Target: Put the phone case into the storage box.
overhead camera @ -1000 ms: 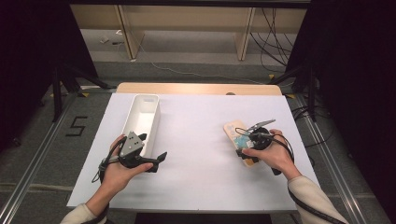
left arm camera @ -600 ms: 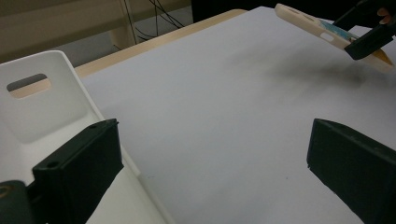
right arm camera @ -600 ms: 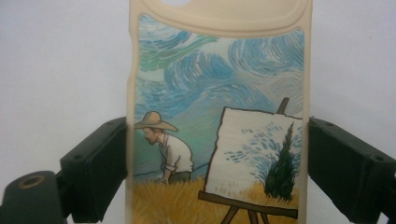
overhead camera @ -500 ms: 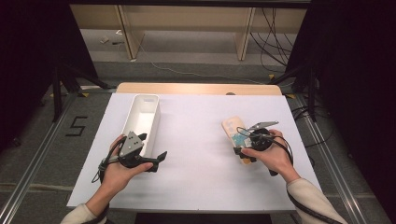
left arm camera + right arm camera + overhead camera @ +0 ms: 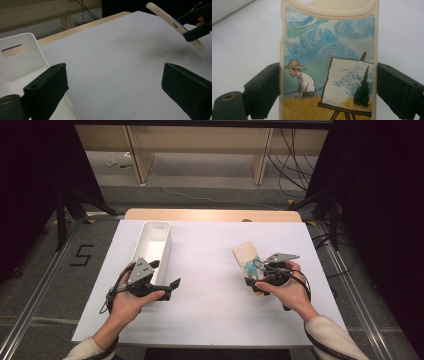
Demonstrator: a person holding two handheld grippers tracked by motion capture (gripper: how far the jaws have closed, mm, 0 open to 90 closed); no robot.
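— Between the jaws of the right gripper (image 5: 252,281) sits the phone case (image 5: 329,62), clamped by its long edges, painted side up, tilted clear of the desk (image 5: 215,320); agreed?

— Agreed; the carry looks under way. Left gripper (image 5: 115,92) has been closing a little, yet its jaws stand apart with nothing between them; the white bin (image 5: 152,242) lies just beside its left jaw.

— Next, I'd judge, the case travels across to that bin; keep the squeeze steady, lower it level, then let go.

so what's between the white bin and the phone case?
Nothing: in the high view, bare white table lies between the white bin and the phone case.
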